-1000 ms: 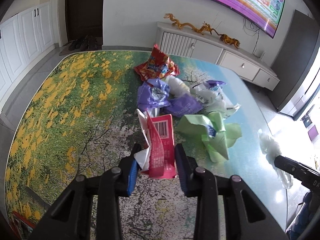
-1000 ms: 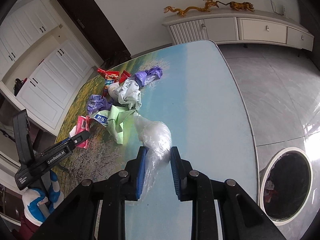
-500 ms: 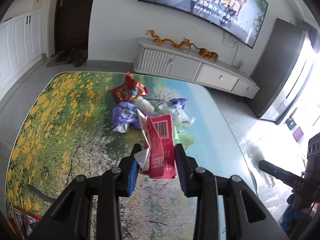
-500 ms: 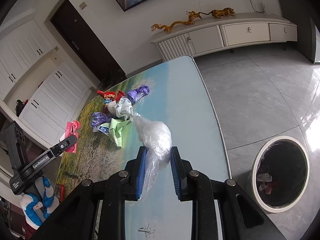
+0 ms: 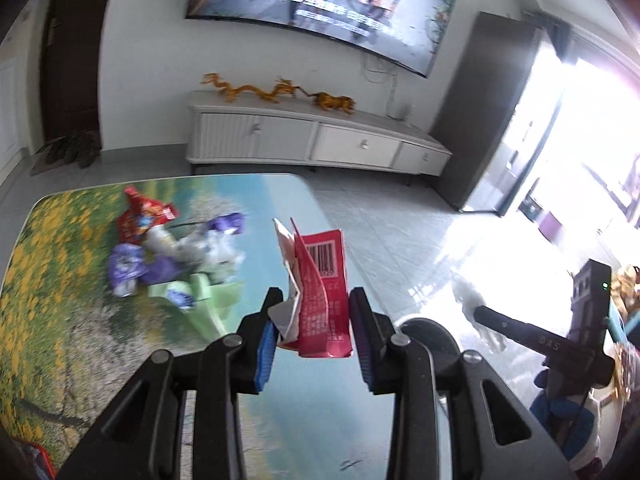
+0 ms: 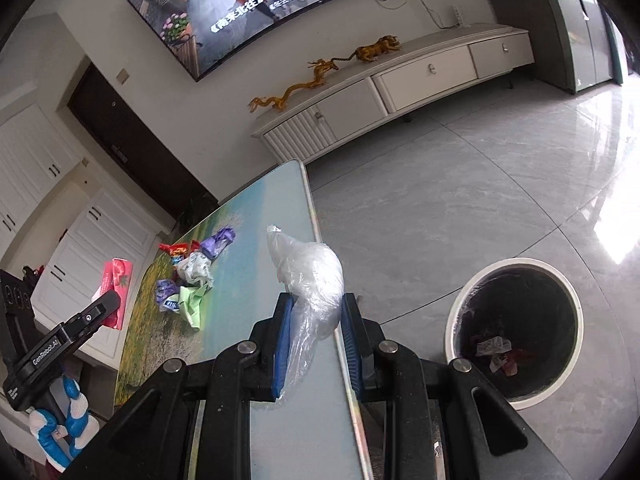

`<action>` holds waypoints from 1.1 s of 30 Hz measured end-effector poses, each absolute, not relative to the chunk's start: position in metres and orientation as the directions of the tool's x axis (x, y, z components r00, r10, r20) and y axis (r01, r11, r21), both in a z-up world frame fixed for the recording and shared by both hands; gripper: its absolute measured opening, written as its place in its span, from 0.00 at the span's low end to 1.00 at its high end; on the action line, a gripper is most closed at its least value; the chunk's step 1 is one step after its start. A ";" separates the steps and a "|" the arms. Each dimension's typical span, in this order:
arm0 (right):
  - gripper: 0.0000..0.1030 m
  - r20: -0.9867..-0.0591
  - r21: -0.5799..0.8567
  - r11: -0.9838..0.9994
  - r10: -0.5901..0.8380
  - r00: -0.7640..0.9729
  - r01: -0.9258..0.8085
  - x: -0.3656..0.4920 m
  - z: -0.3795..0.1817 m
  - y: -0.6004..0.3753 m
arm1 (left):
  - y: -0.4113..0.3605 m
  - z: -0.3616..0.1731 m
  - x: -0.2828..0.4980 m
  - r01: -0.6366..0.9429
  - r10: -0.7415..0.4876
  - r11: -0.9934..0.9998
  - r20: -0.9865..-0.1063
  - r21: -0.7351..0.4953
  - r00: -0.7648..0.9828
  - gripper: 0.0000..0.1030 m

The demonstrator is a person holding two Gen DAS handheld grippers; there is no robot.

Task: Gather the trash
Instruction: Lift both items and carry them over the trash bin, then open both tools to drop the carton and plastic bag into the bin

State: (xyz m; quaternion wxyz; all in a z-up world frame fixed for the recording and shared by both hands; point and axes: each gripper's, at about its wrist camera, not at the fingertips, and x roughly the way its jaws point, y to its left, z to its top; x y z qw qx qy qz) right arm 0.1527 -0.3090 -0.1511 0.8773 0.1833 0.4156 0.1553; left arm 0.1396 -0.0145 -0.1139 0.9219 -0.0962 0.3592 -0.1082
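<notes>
- The round trash bin (image 6: 516, 328) stands on the floor just past the table (image 6: 256, 268) edge, wrappers already at its bottom.
- The remaining wrapper pile (image 5: 176, 256) on the table looks light, crinkly and slippery; each piece is best pinched at a bunched fold.
- The right gripper (image 6: 316, 332) is clamped narrow on a clear plastic bag (image 6: 312, 276): soft, near weightless, likely to slide.
- The left gripper (image 5: 312, 330) holds a red barcoded packet (image 5: 324, 300) by its lower end, above the table; stiffer, flattened.
</notes>
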 end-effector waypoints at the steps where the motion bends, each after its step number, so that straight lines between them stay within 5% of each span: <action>1: 0.22 -0.673 0.454 0.886 0.413 0.614 -0.099 0.153 -0.152 -0.318 | -0.026 -0.112 0.143 0.159 -0.288 0.954 -0.643 -0.253 0.709 0.31; 16: 0.22 -0.760 0.442 0.871 0.237 0.605 0.215 0.159 -0.208 -0.441 | -0.217 -0.137 0.193 0.491 -0.476 0.843 -0.726 -0.218 0.496 0.32; 29: 0.26 -0.816 0.421 0.844 0.193 0.545 0.331 0.172 -0.254 -0.487 | -0.304 -0.193 0.231 0.548 -0.510 0.792 -0.785 -0.270 0.351 0.34; 33: 0.44 -0.825 0.414 0.830 0.169 0.540 0.373 0.170 -0.259 -0.496 | -0.313 -0.200 0.237 0.553 -0.540 0.773 -0.780 -0.311 0.316 0.54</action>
